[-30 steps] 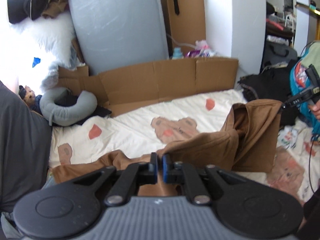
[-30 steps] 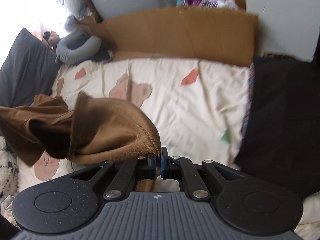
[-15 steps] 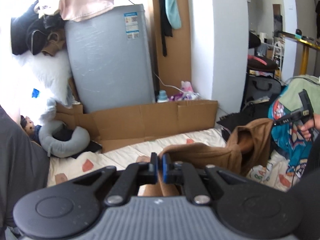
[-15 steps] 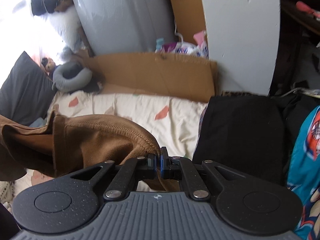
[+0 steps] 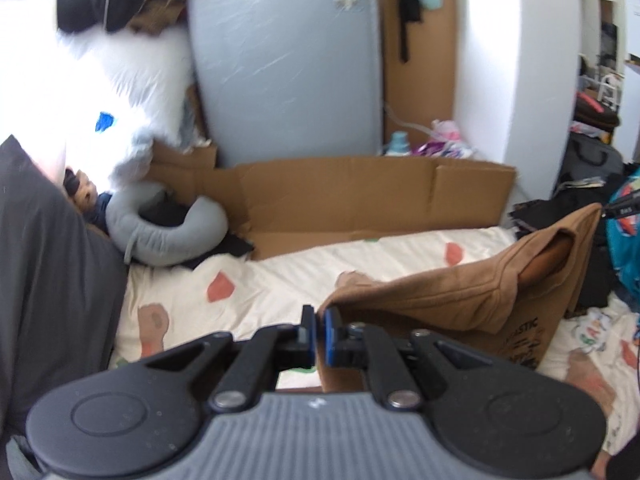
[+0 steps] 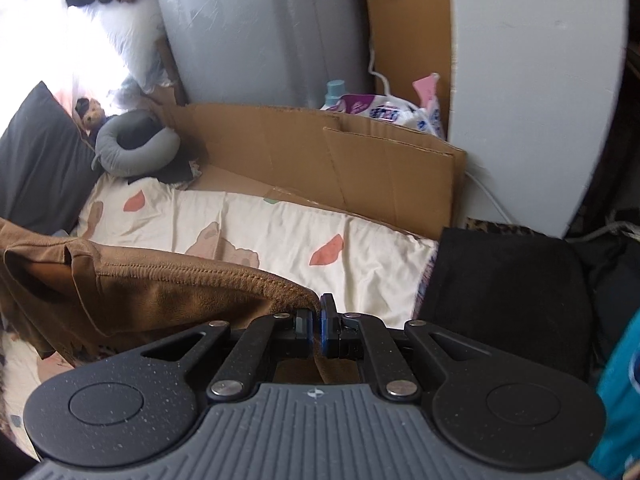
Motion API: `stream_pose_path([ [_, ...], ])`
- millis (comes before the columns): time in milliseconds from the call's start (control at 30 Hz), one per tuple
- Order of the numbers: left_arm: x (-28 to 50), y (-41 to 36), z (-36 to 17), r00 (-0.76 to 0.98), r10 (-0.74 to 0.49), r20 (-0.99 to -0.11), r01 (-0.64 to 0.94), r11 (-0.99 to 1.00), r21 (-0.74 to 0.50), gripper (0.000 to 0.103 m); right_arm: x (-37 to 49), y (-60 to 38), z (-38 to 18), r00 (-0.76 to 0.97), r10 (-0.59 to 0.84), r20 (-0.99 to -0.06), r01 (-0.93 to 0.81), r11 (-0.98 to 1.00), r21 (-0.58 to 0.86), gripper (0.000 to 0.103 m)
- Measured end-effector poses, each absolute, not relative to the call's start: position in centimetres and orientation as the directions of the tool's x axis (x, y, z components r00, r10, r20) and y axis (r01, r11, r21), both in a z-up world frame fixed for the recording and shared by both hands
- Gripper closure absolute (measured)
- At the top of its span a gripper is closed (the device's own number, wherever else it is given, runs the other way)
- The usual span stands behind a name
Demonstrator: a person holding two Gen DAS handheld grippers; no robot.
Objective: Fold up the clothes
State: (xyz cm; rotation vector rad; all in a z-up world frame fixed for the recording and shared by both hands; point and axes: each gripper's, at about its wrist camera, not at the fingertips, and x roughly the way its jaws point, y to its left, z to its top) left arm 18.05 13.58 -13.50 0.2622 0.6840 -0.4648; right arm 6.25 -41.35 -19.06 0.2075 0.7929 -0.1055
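One brown garment (image 5: 452, 300), held above one cream printed bedsheet (image 6: 280, 236). Behind the sheet: one cardboard panel (image 5: 360, 196), one grey mattress (image 5: 280, 60). At the sheet's far-left corner: one grey neck pillow (image 6: 136, 148), one plush toy (image 6: 90, 110). One dark pillow (image 6: 36, 156).

Daylight floods in from the upper left, far beyond the fingers, and burns the white pillow (image 5: 132, 76) to glare; the left wrist view is smeared by motion blur; the right wrist view is sharper; both bend strongly at the dark edges.
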Motion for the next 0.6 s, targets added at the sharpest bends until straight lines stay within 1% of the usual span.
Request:
stream_pose_path([
  [333, 25.9, 15.9, -21.6, 0.634, -0.26, -0.728, 0.455, 0.887, 0.079, 0.099, 16.4, -40.7, -24.0, 0.656, -0.004, -0.755, 0.095, 0.992, 0.078, 0.102],
  [600, 31.0, 16.9, -27.5, 0.6, -0.226, -0.767, 0.437, 0.896, 0.078, 0.098, 22.3, -39.8, -29.0, 0.606, -0.021, -0.795, 0.073, 0.997, 0.029, 0.102],
])
